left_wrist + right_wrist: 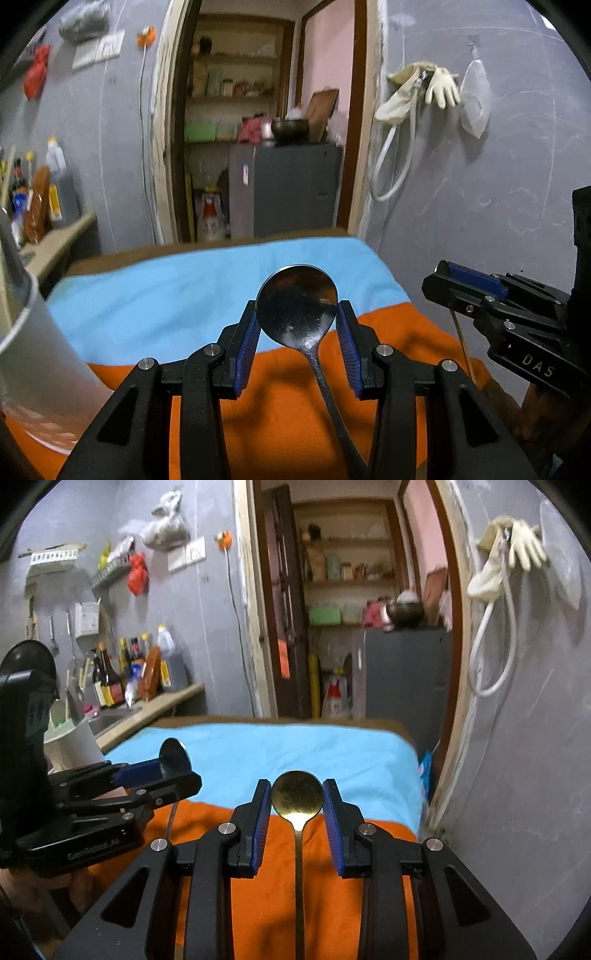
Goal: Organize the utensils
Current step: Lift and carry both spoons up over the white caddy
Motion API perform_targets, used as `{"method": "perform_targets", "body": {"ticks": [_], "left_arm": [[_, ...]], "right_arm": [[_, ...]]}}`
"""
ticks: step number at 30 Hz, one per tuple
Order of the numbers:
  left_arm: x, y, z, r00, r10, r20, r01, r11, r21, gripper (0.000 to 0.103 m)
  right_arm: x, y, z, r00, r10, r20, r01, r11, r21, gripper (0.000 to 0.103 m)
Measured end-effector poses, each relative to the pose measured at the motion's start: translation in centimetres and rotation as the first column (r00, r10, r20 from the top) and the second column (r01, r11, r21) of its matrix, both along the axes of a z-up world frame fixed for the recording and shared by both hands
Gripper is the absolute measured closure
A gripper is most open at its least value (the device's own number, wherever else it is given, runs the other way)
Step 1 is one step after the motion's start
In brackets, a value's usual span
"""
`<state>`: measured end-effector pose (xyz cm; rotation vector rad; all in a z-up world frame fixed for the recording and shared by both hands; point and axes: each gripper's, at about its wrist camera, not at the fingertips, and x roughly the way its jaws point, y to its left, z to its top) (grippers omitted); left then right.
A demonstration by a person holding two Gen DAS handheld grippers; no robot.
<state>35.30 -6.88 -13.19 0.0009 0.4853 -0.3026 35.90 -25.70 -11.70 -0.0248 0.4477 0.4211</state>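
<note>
Nearest, the left gripper [297,314] pinches a dark steel spoon [297,306] by the rim of its bowl: both blue pads [248,350] press against the bowl's edges, the bowl stands upright and faces the camera, and the handle runs down and back between the black arms. The right gripper [297,794] does the same with a gold spoon [296,792], its round bowl caught between the blue pads [260,823] and its thin handle hanging straight down toward the lens. Both spoons are held in the air above the cloth [207,284], which is orange on the near half and light blue on the far half. Each gripper shows at the edge of the other's view, so they are side by side and apart. At the left edge of the left wrist view a pale metal cup [44,354] stands on the orange part, close to the left gripper. Beyond the cloth's far edge is a grey wall with a doorway [354,602] onto shelves and a grey cabinet [288,188]. Left of the doorway, a counter [155,705] carries bottles; right of it, a glove [441,86] and a hose [391,158] hang on the wall.
</note>
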Motion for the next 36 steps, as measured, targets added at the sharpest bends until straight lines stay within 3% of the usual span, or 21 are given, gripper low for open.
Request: {"method": "perform_targets", "body": {"ticks": [12,26,27,28,36], "left_arm": [[-1.4,0.0,1.4,0.997,0.019,0.079,-0.017,1.000,-0.024,0.067],[-3.3,0.1,3.6,0.987,0.034,0.154,-0.028,0.999,-0.038,0.069],[-3.5,0.1,4.0,0.986,0.038,0.161,-0.032,0.999,-0.037,0.093],[-3.4,0.0,4.3,0.987,0.039,0.153,-0.036,0.999,-0.023,0.100],[-3.7,0.8,4.4,0.998,0.003,0.066,-0.002,1.000,-0.018,0.100]], "right_arm": [[-2.1,-0.2,2.4,0.991,-0.032,0.128,0.021,0.996,0.085,0.077],[-3.7,-0.9,5.2,0.973,-0.084,0.213,0.046,0.983,0.179,0.077],[-3.9,-0.9,5.5,0.971,-0.087,0.222,0.046,0.982,0.183,0.077],[-4.0,-0.9,5.8,0.969,-0.089,0.229,0.046,0.982,0.185,0.077],[-4.1,0.2,7.0,0.967,-0.082,0.242,0.034,0.980,0.195,0.077]]}}
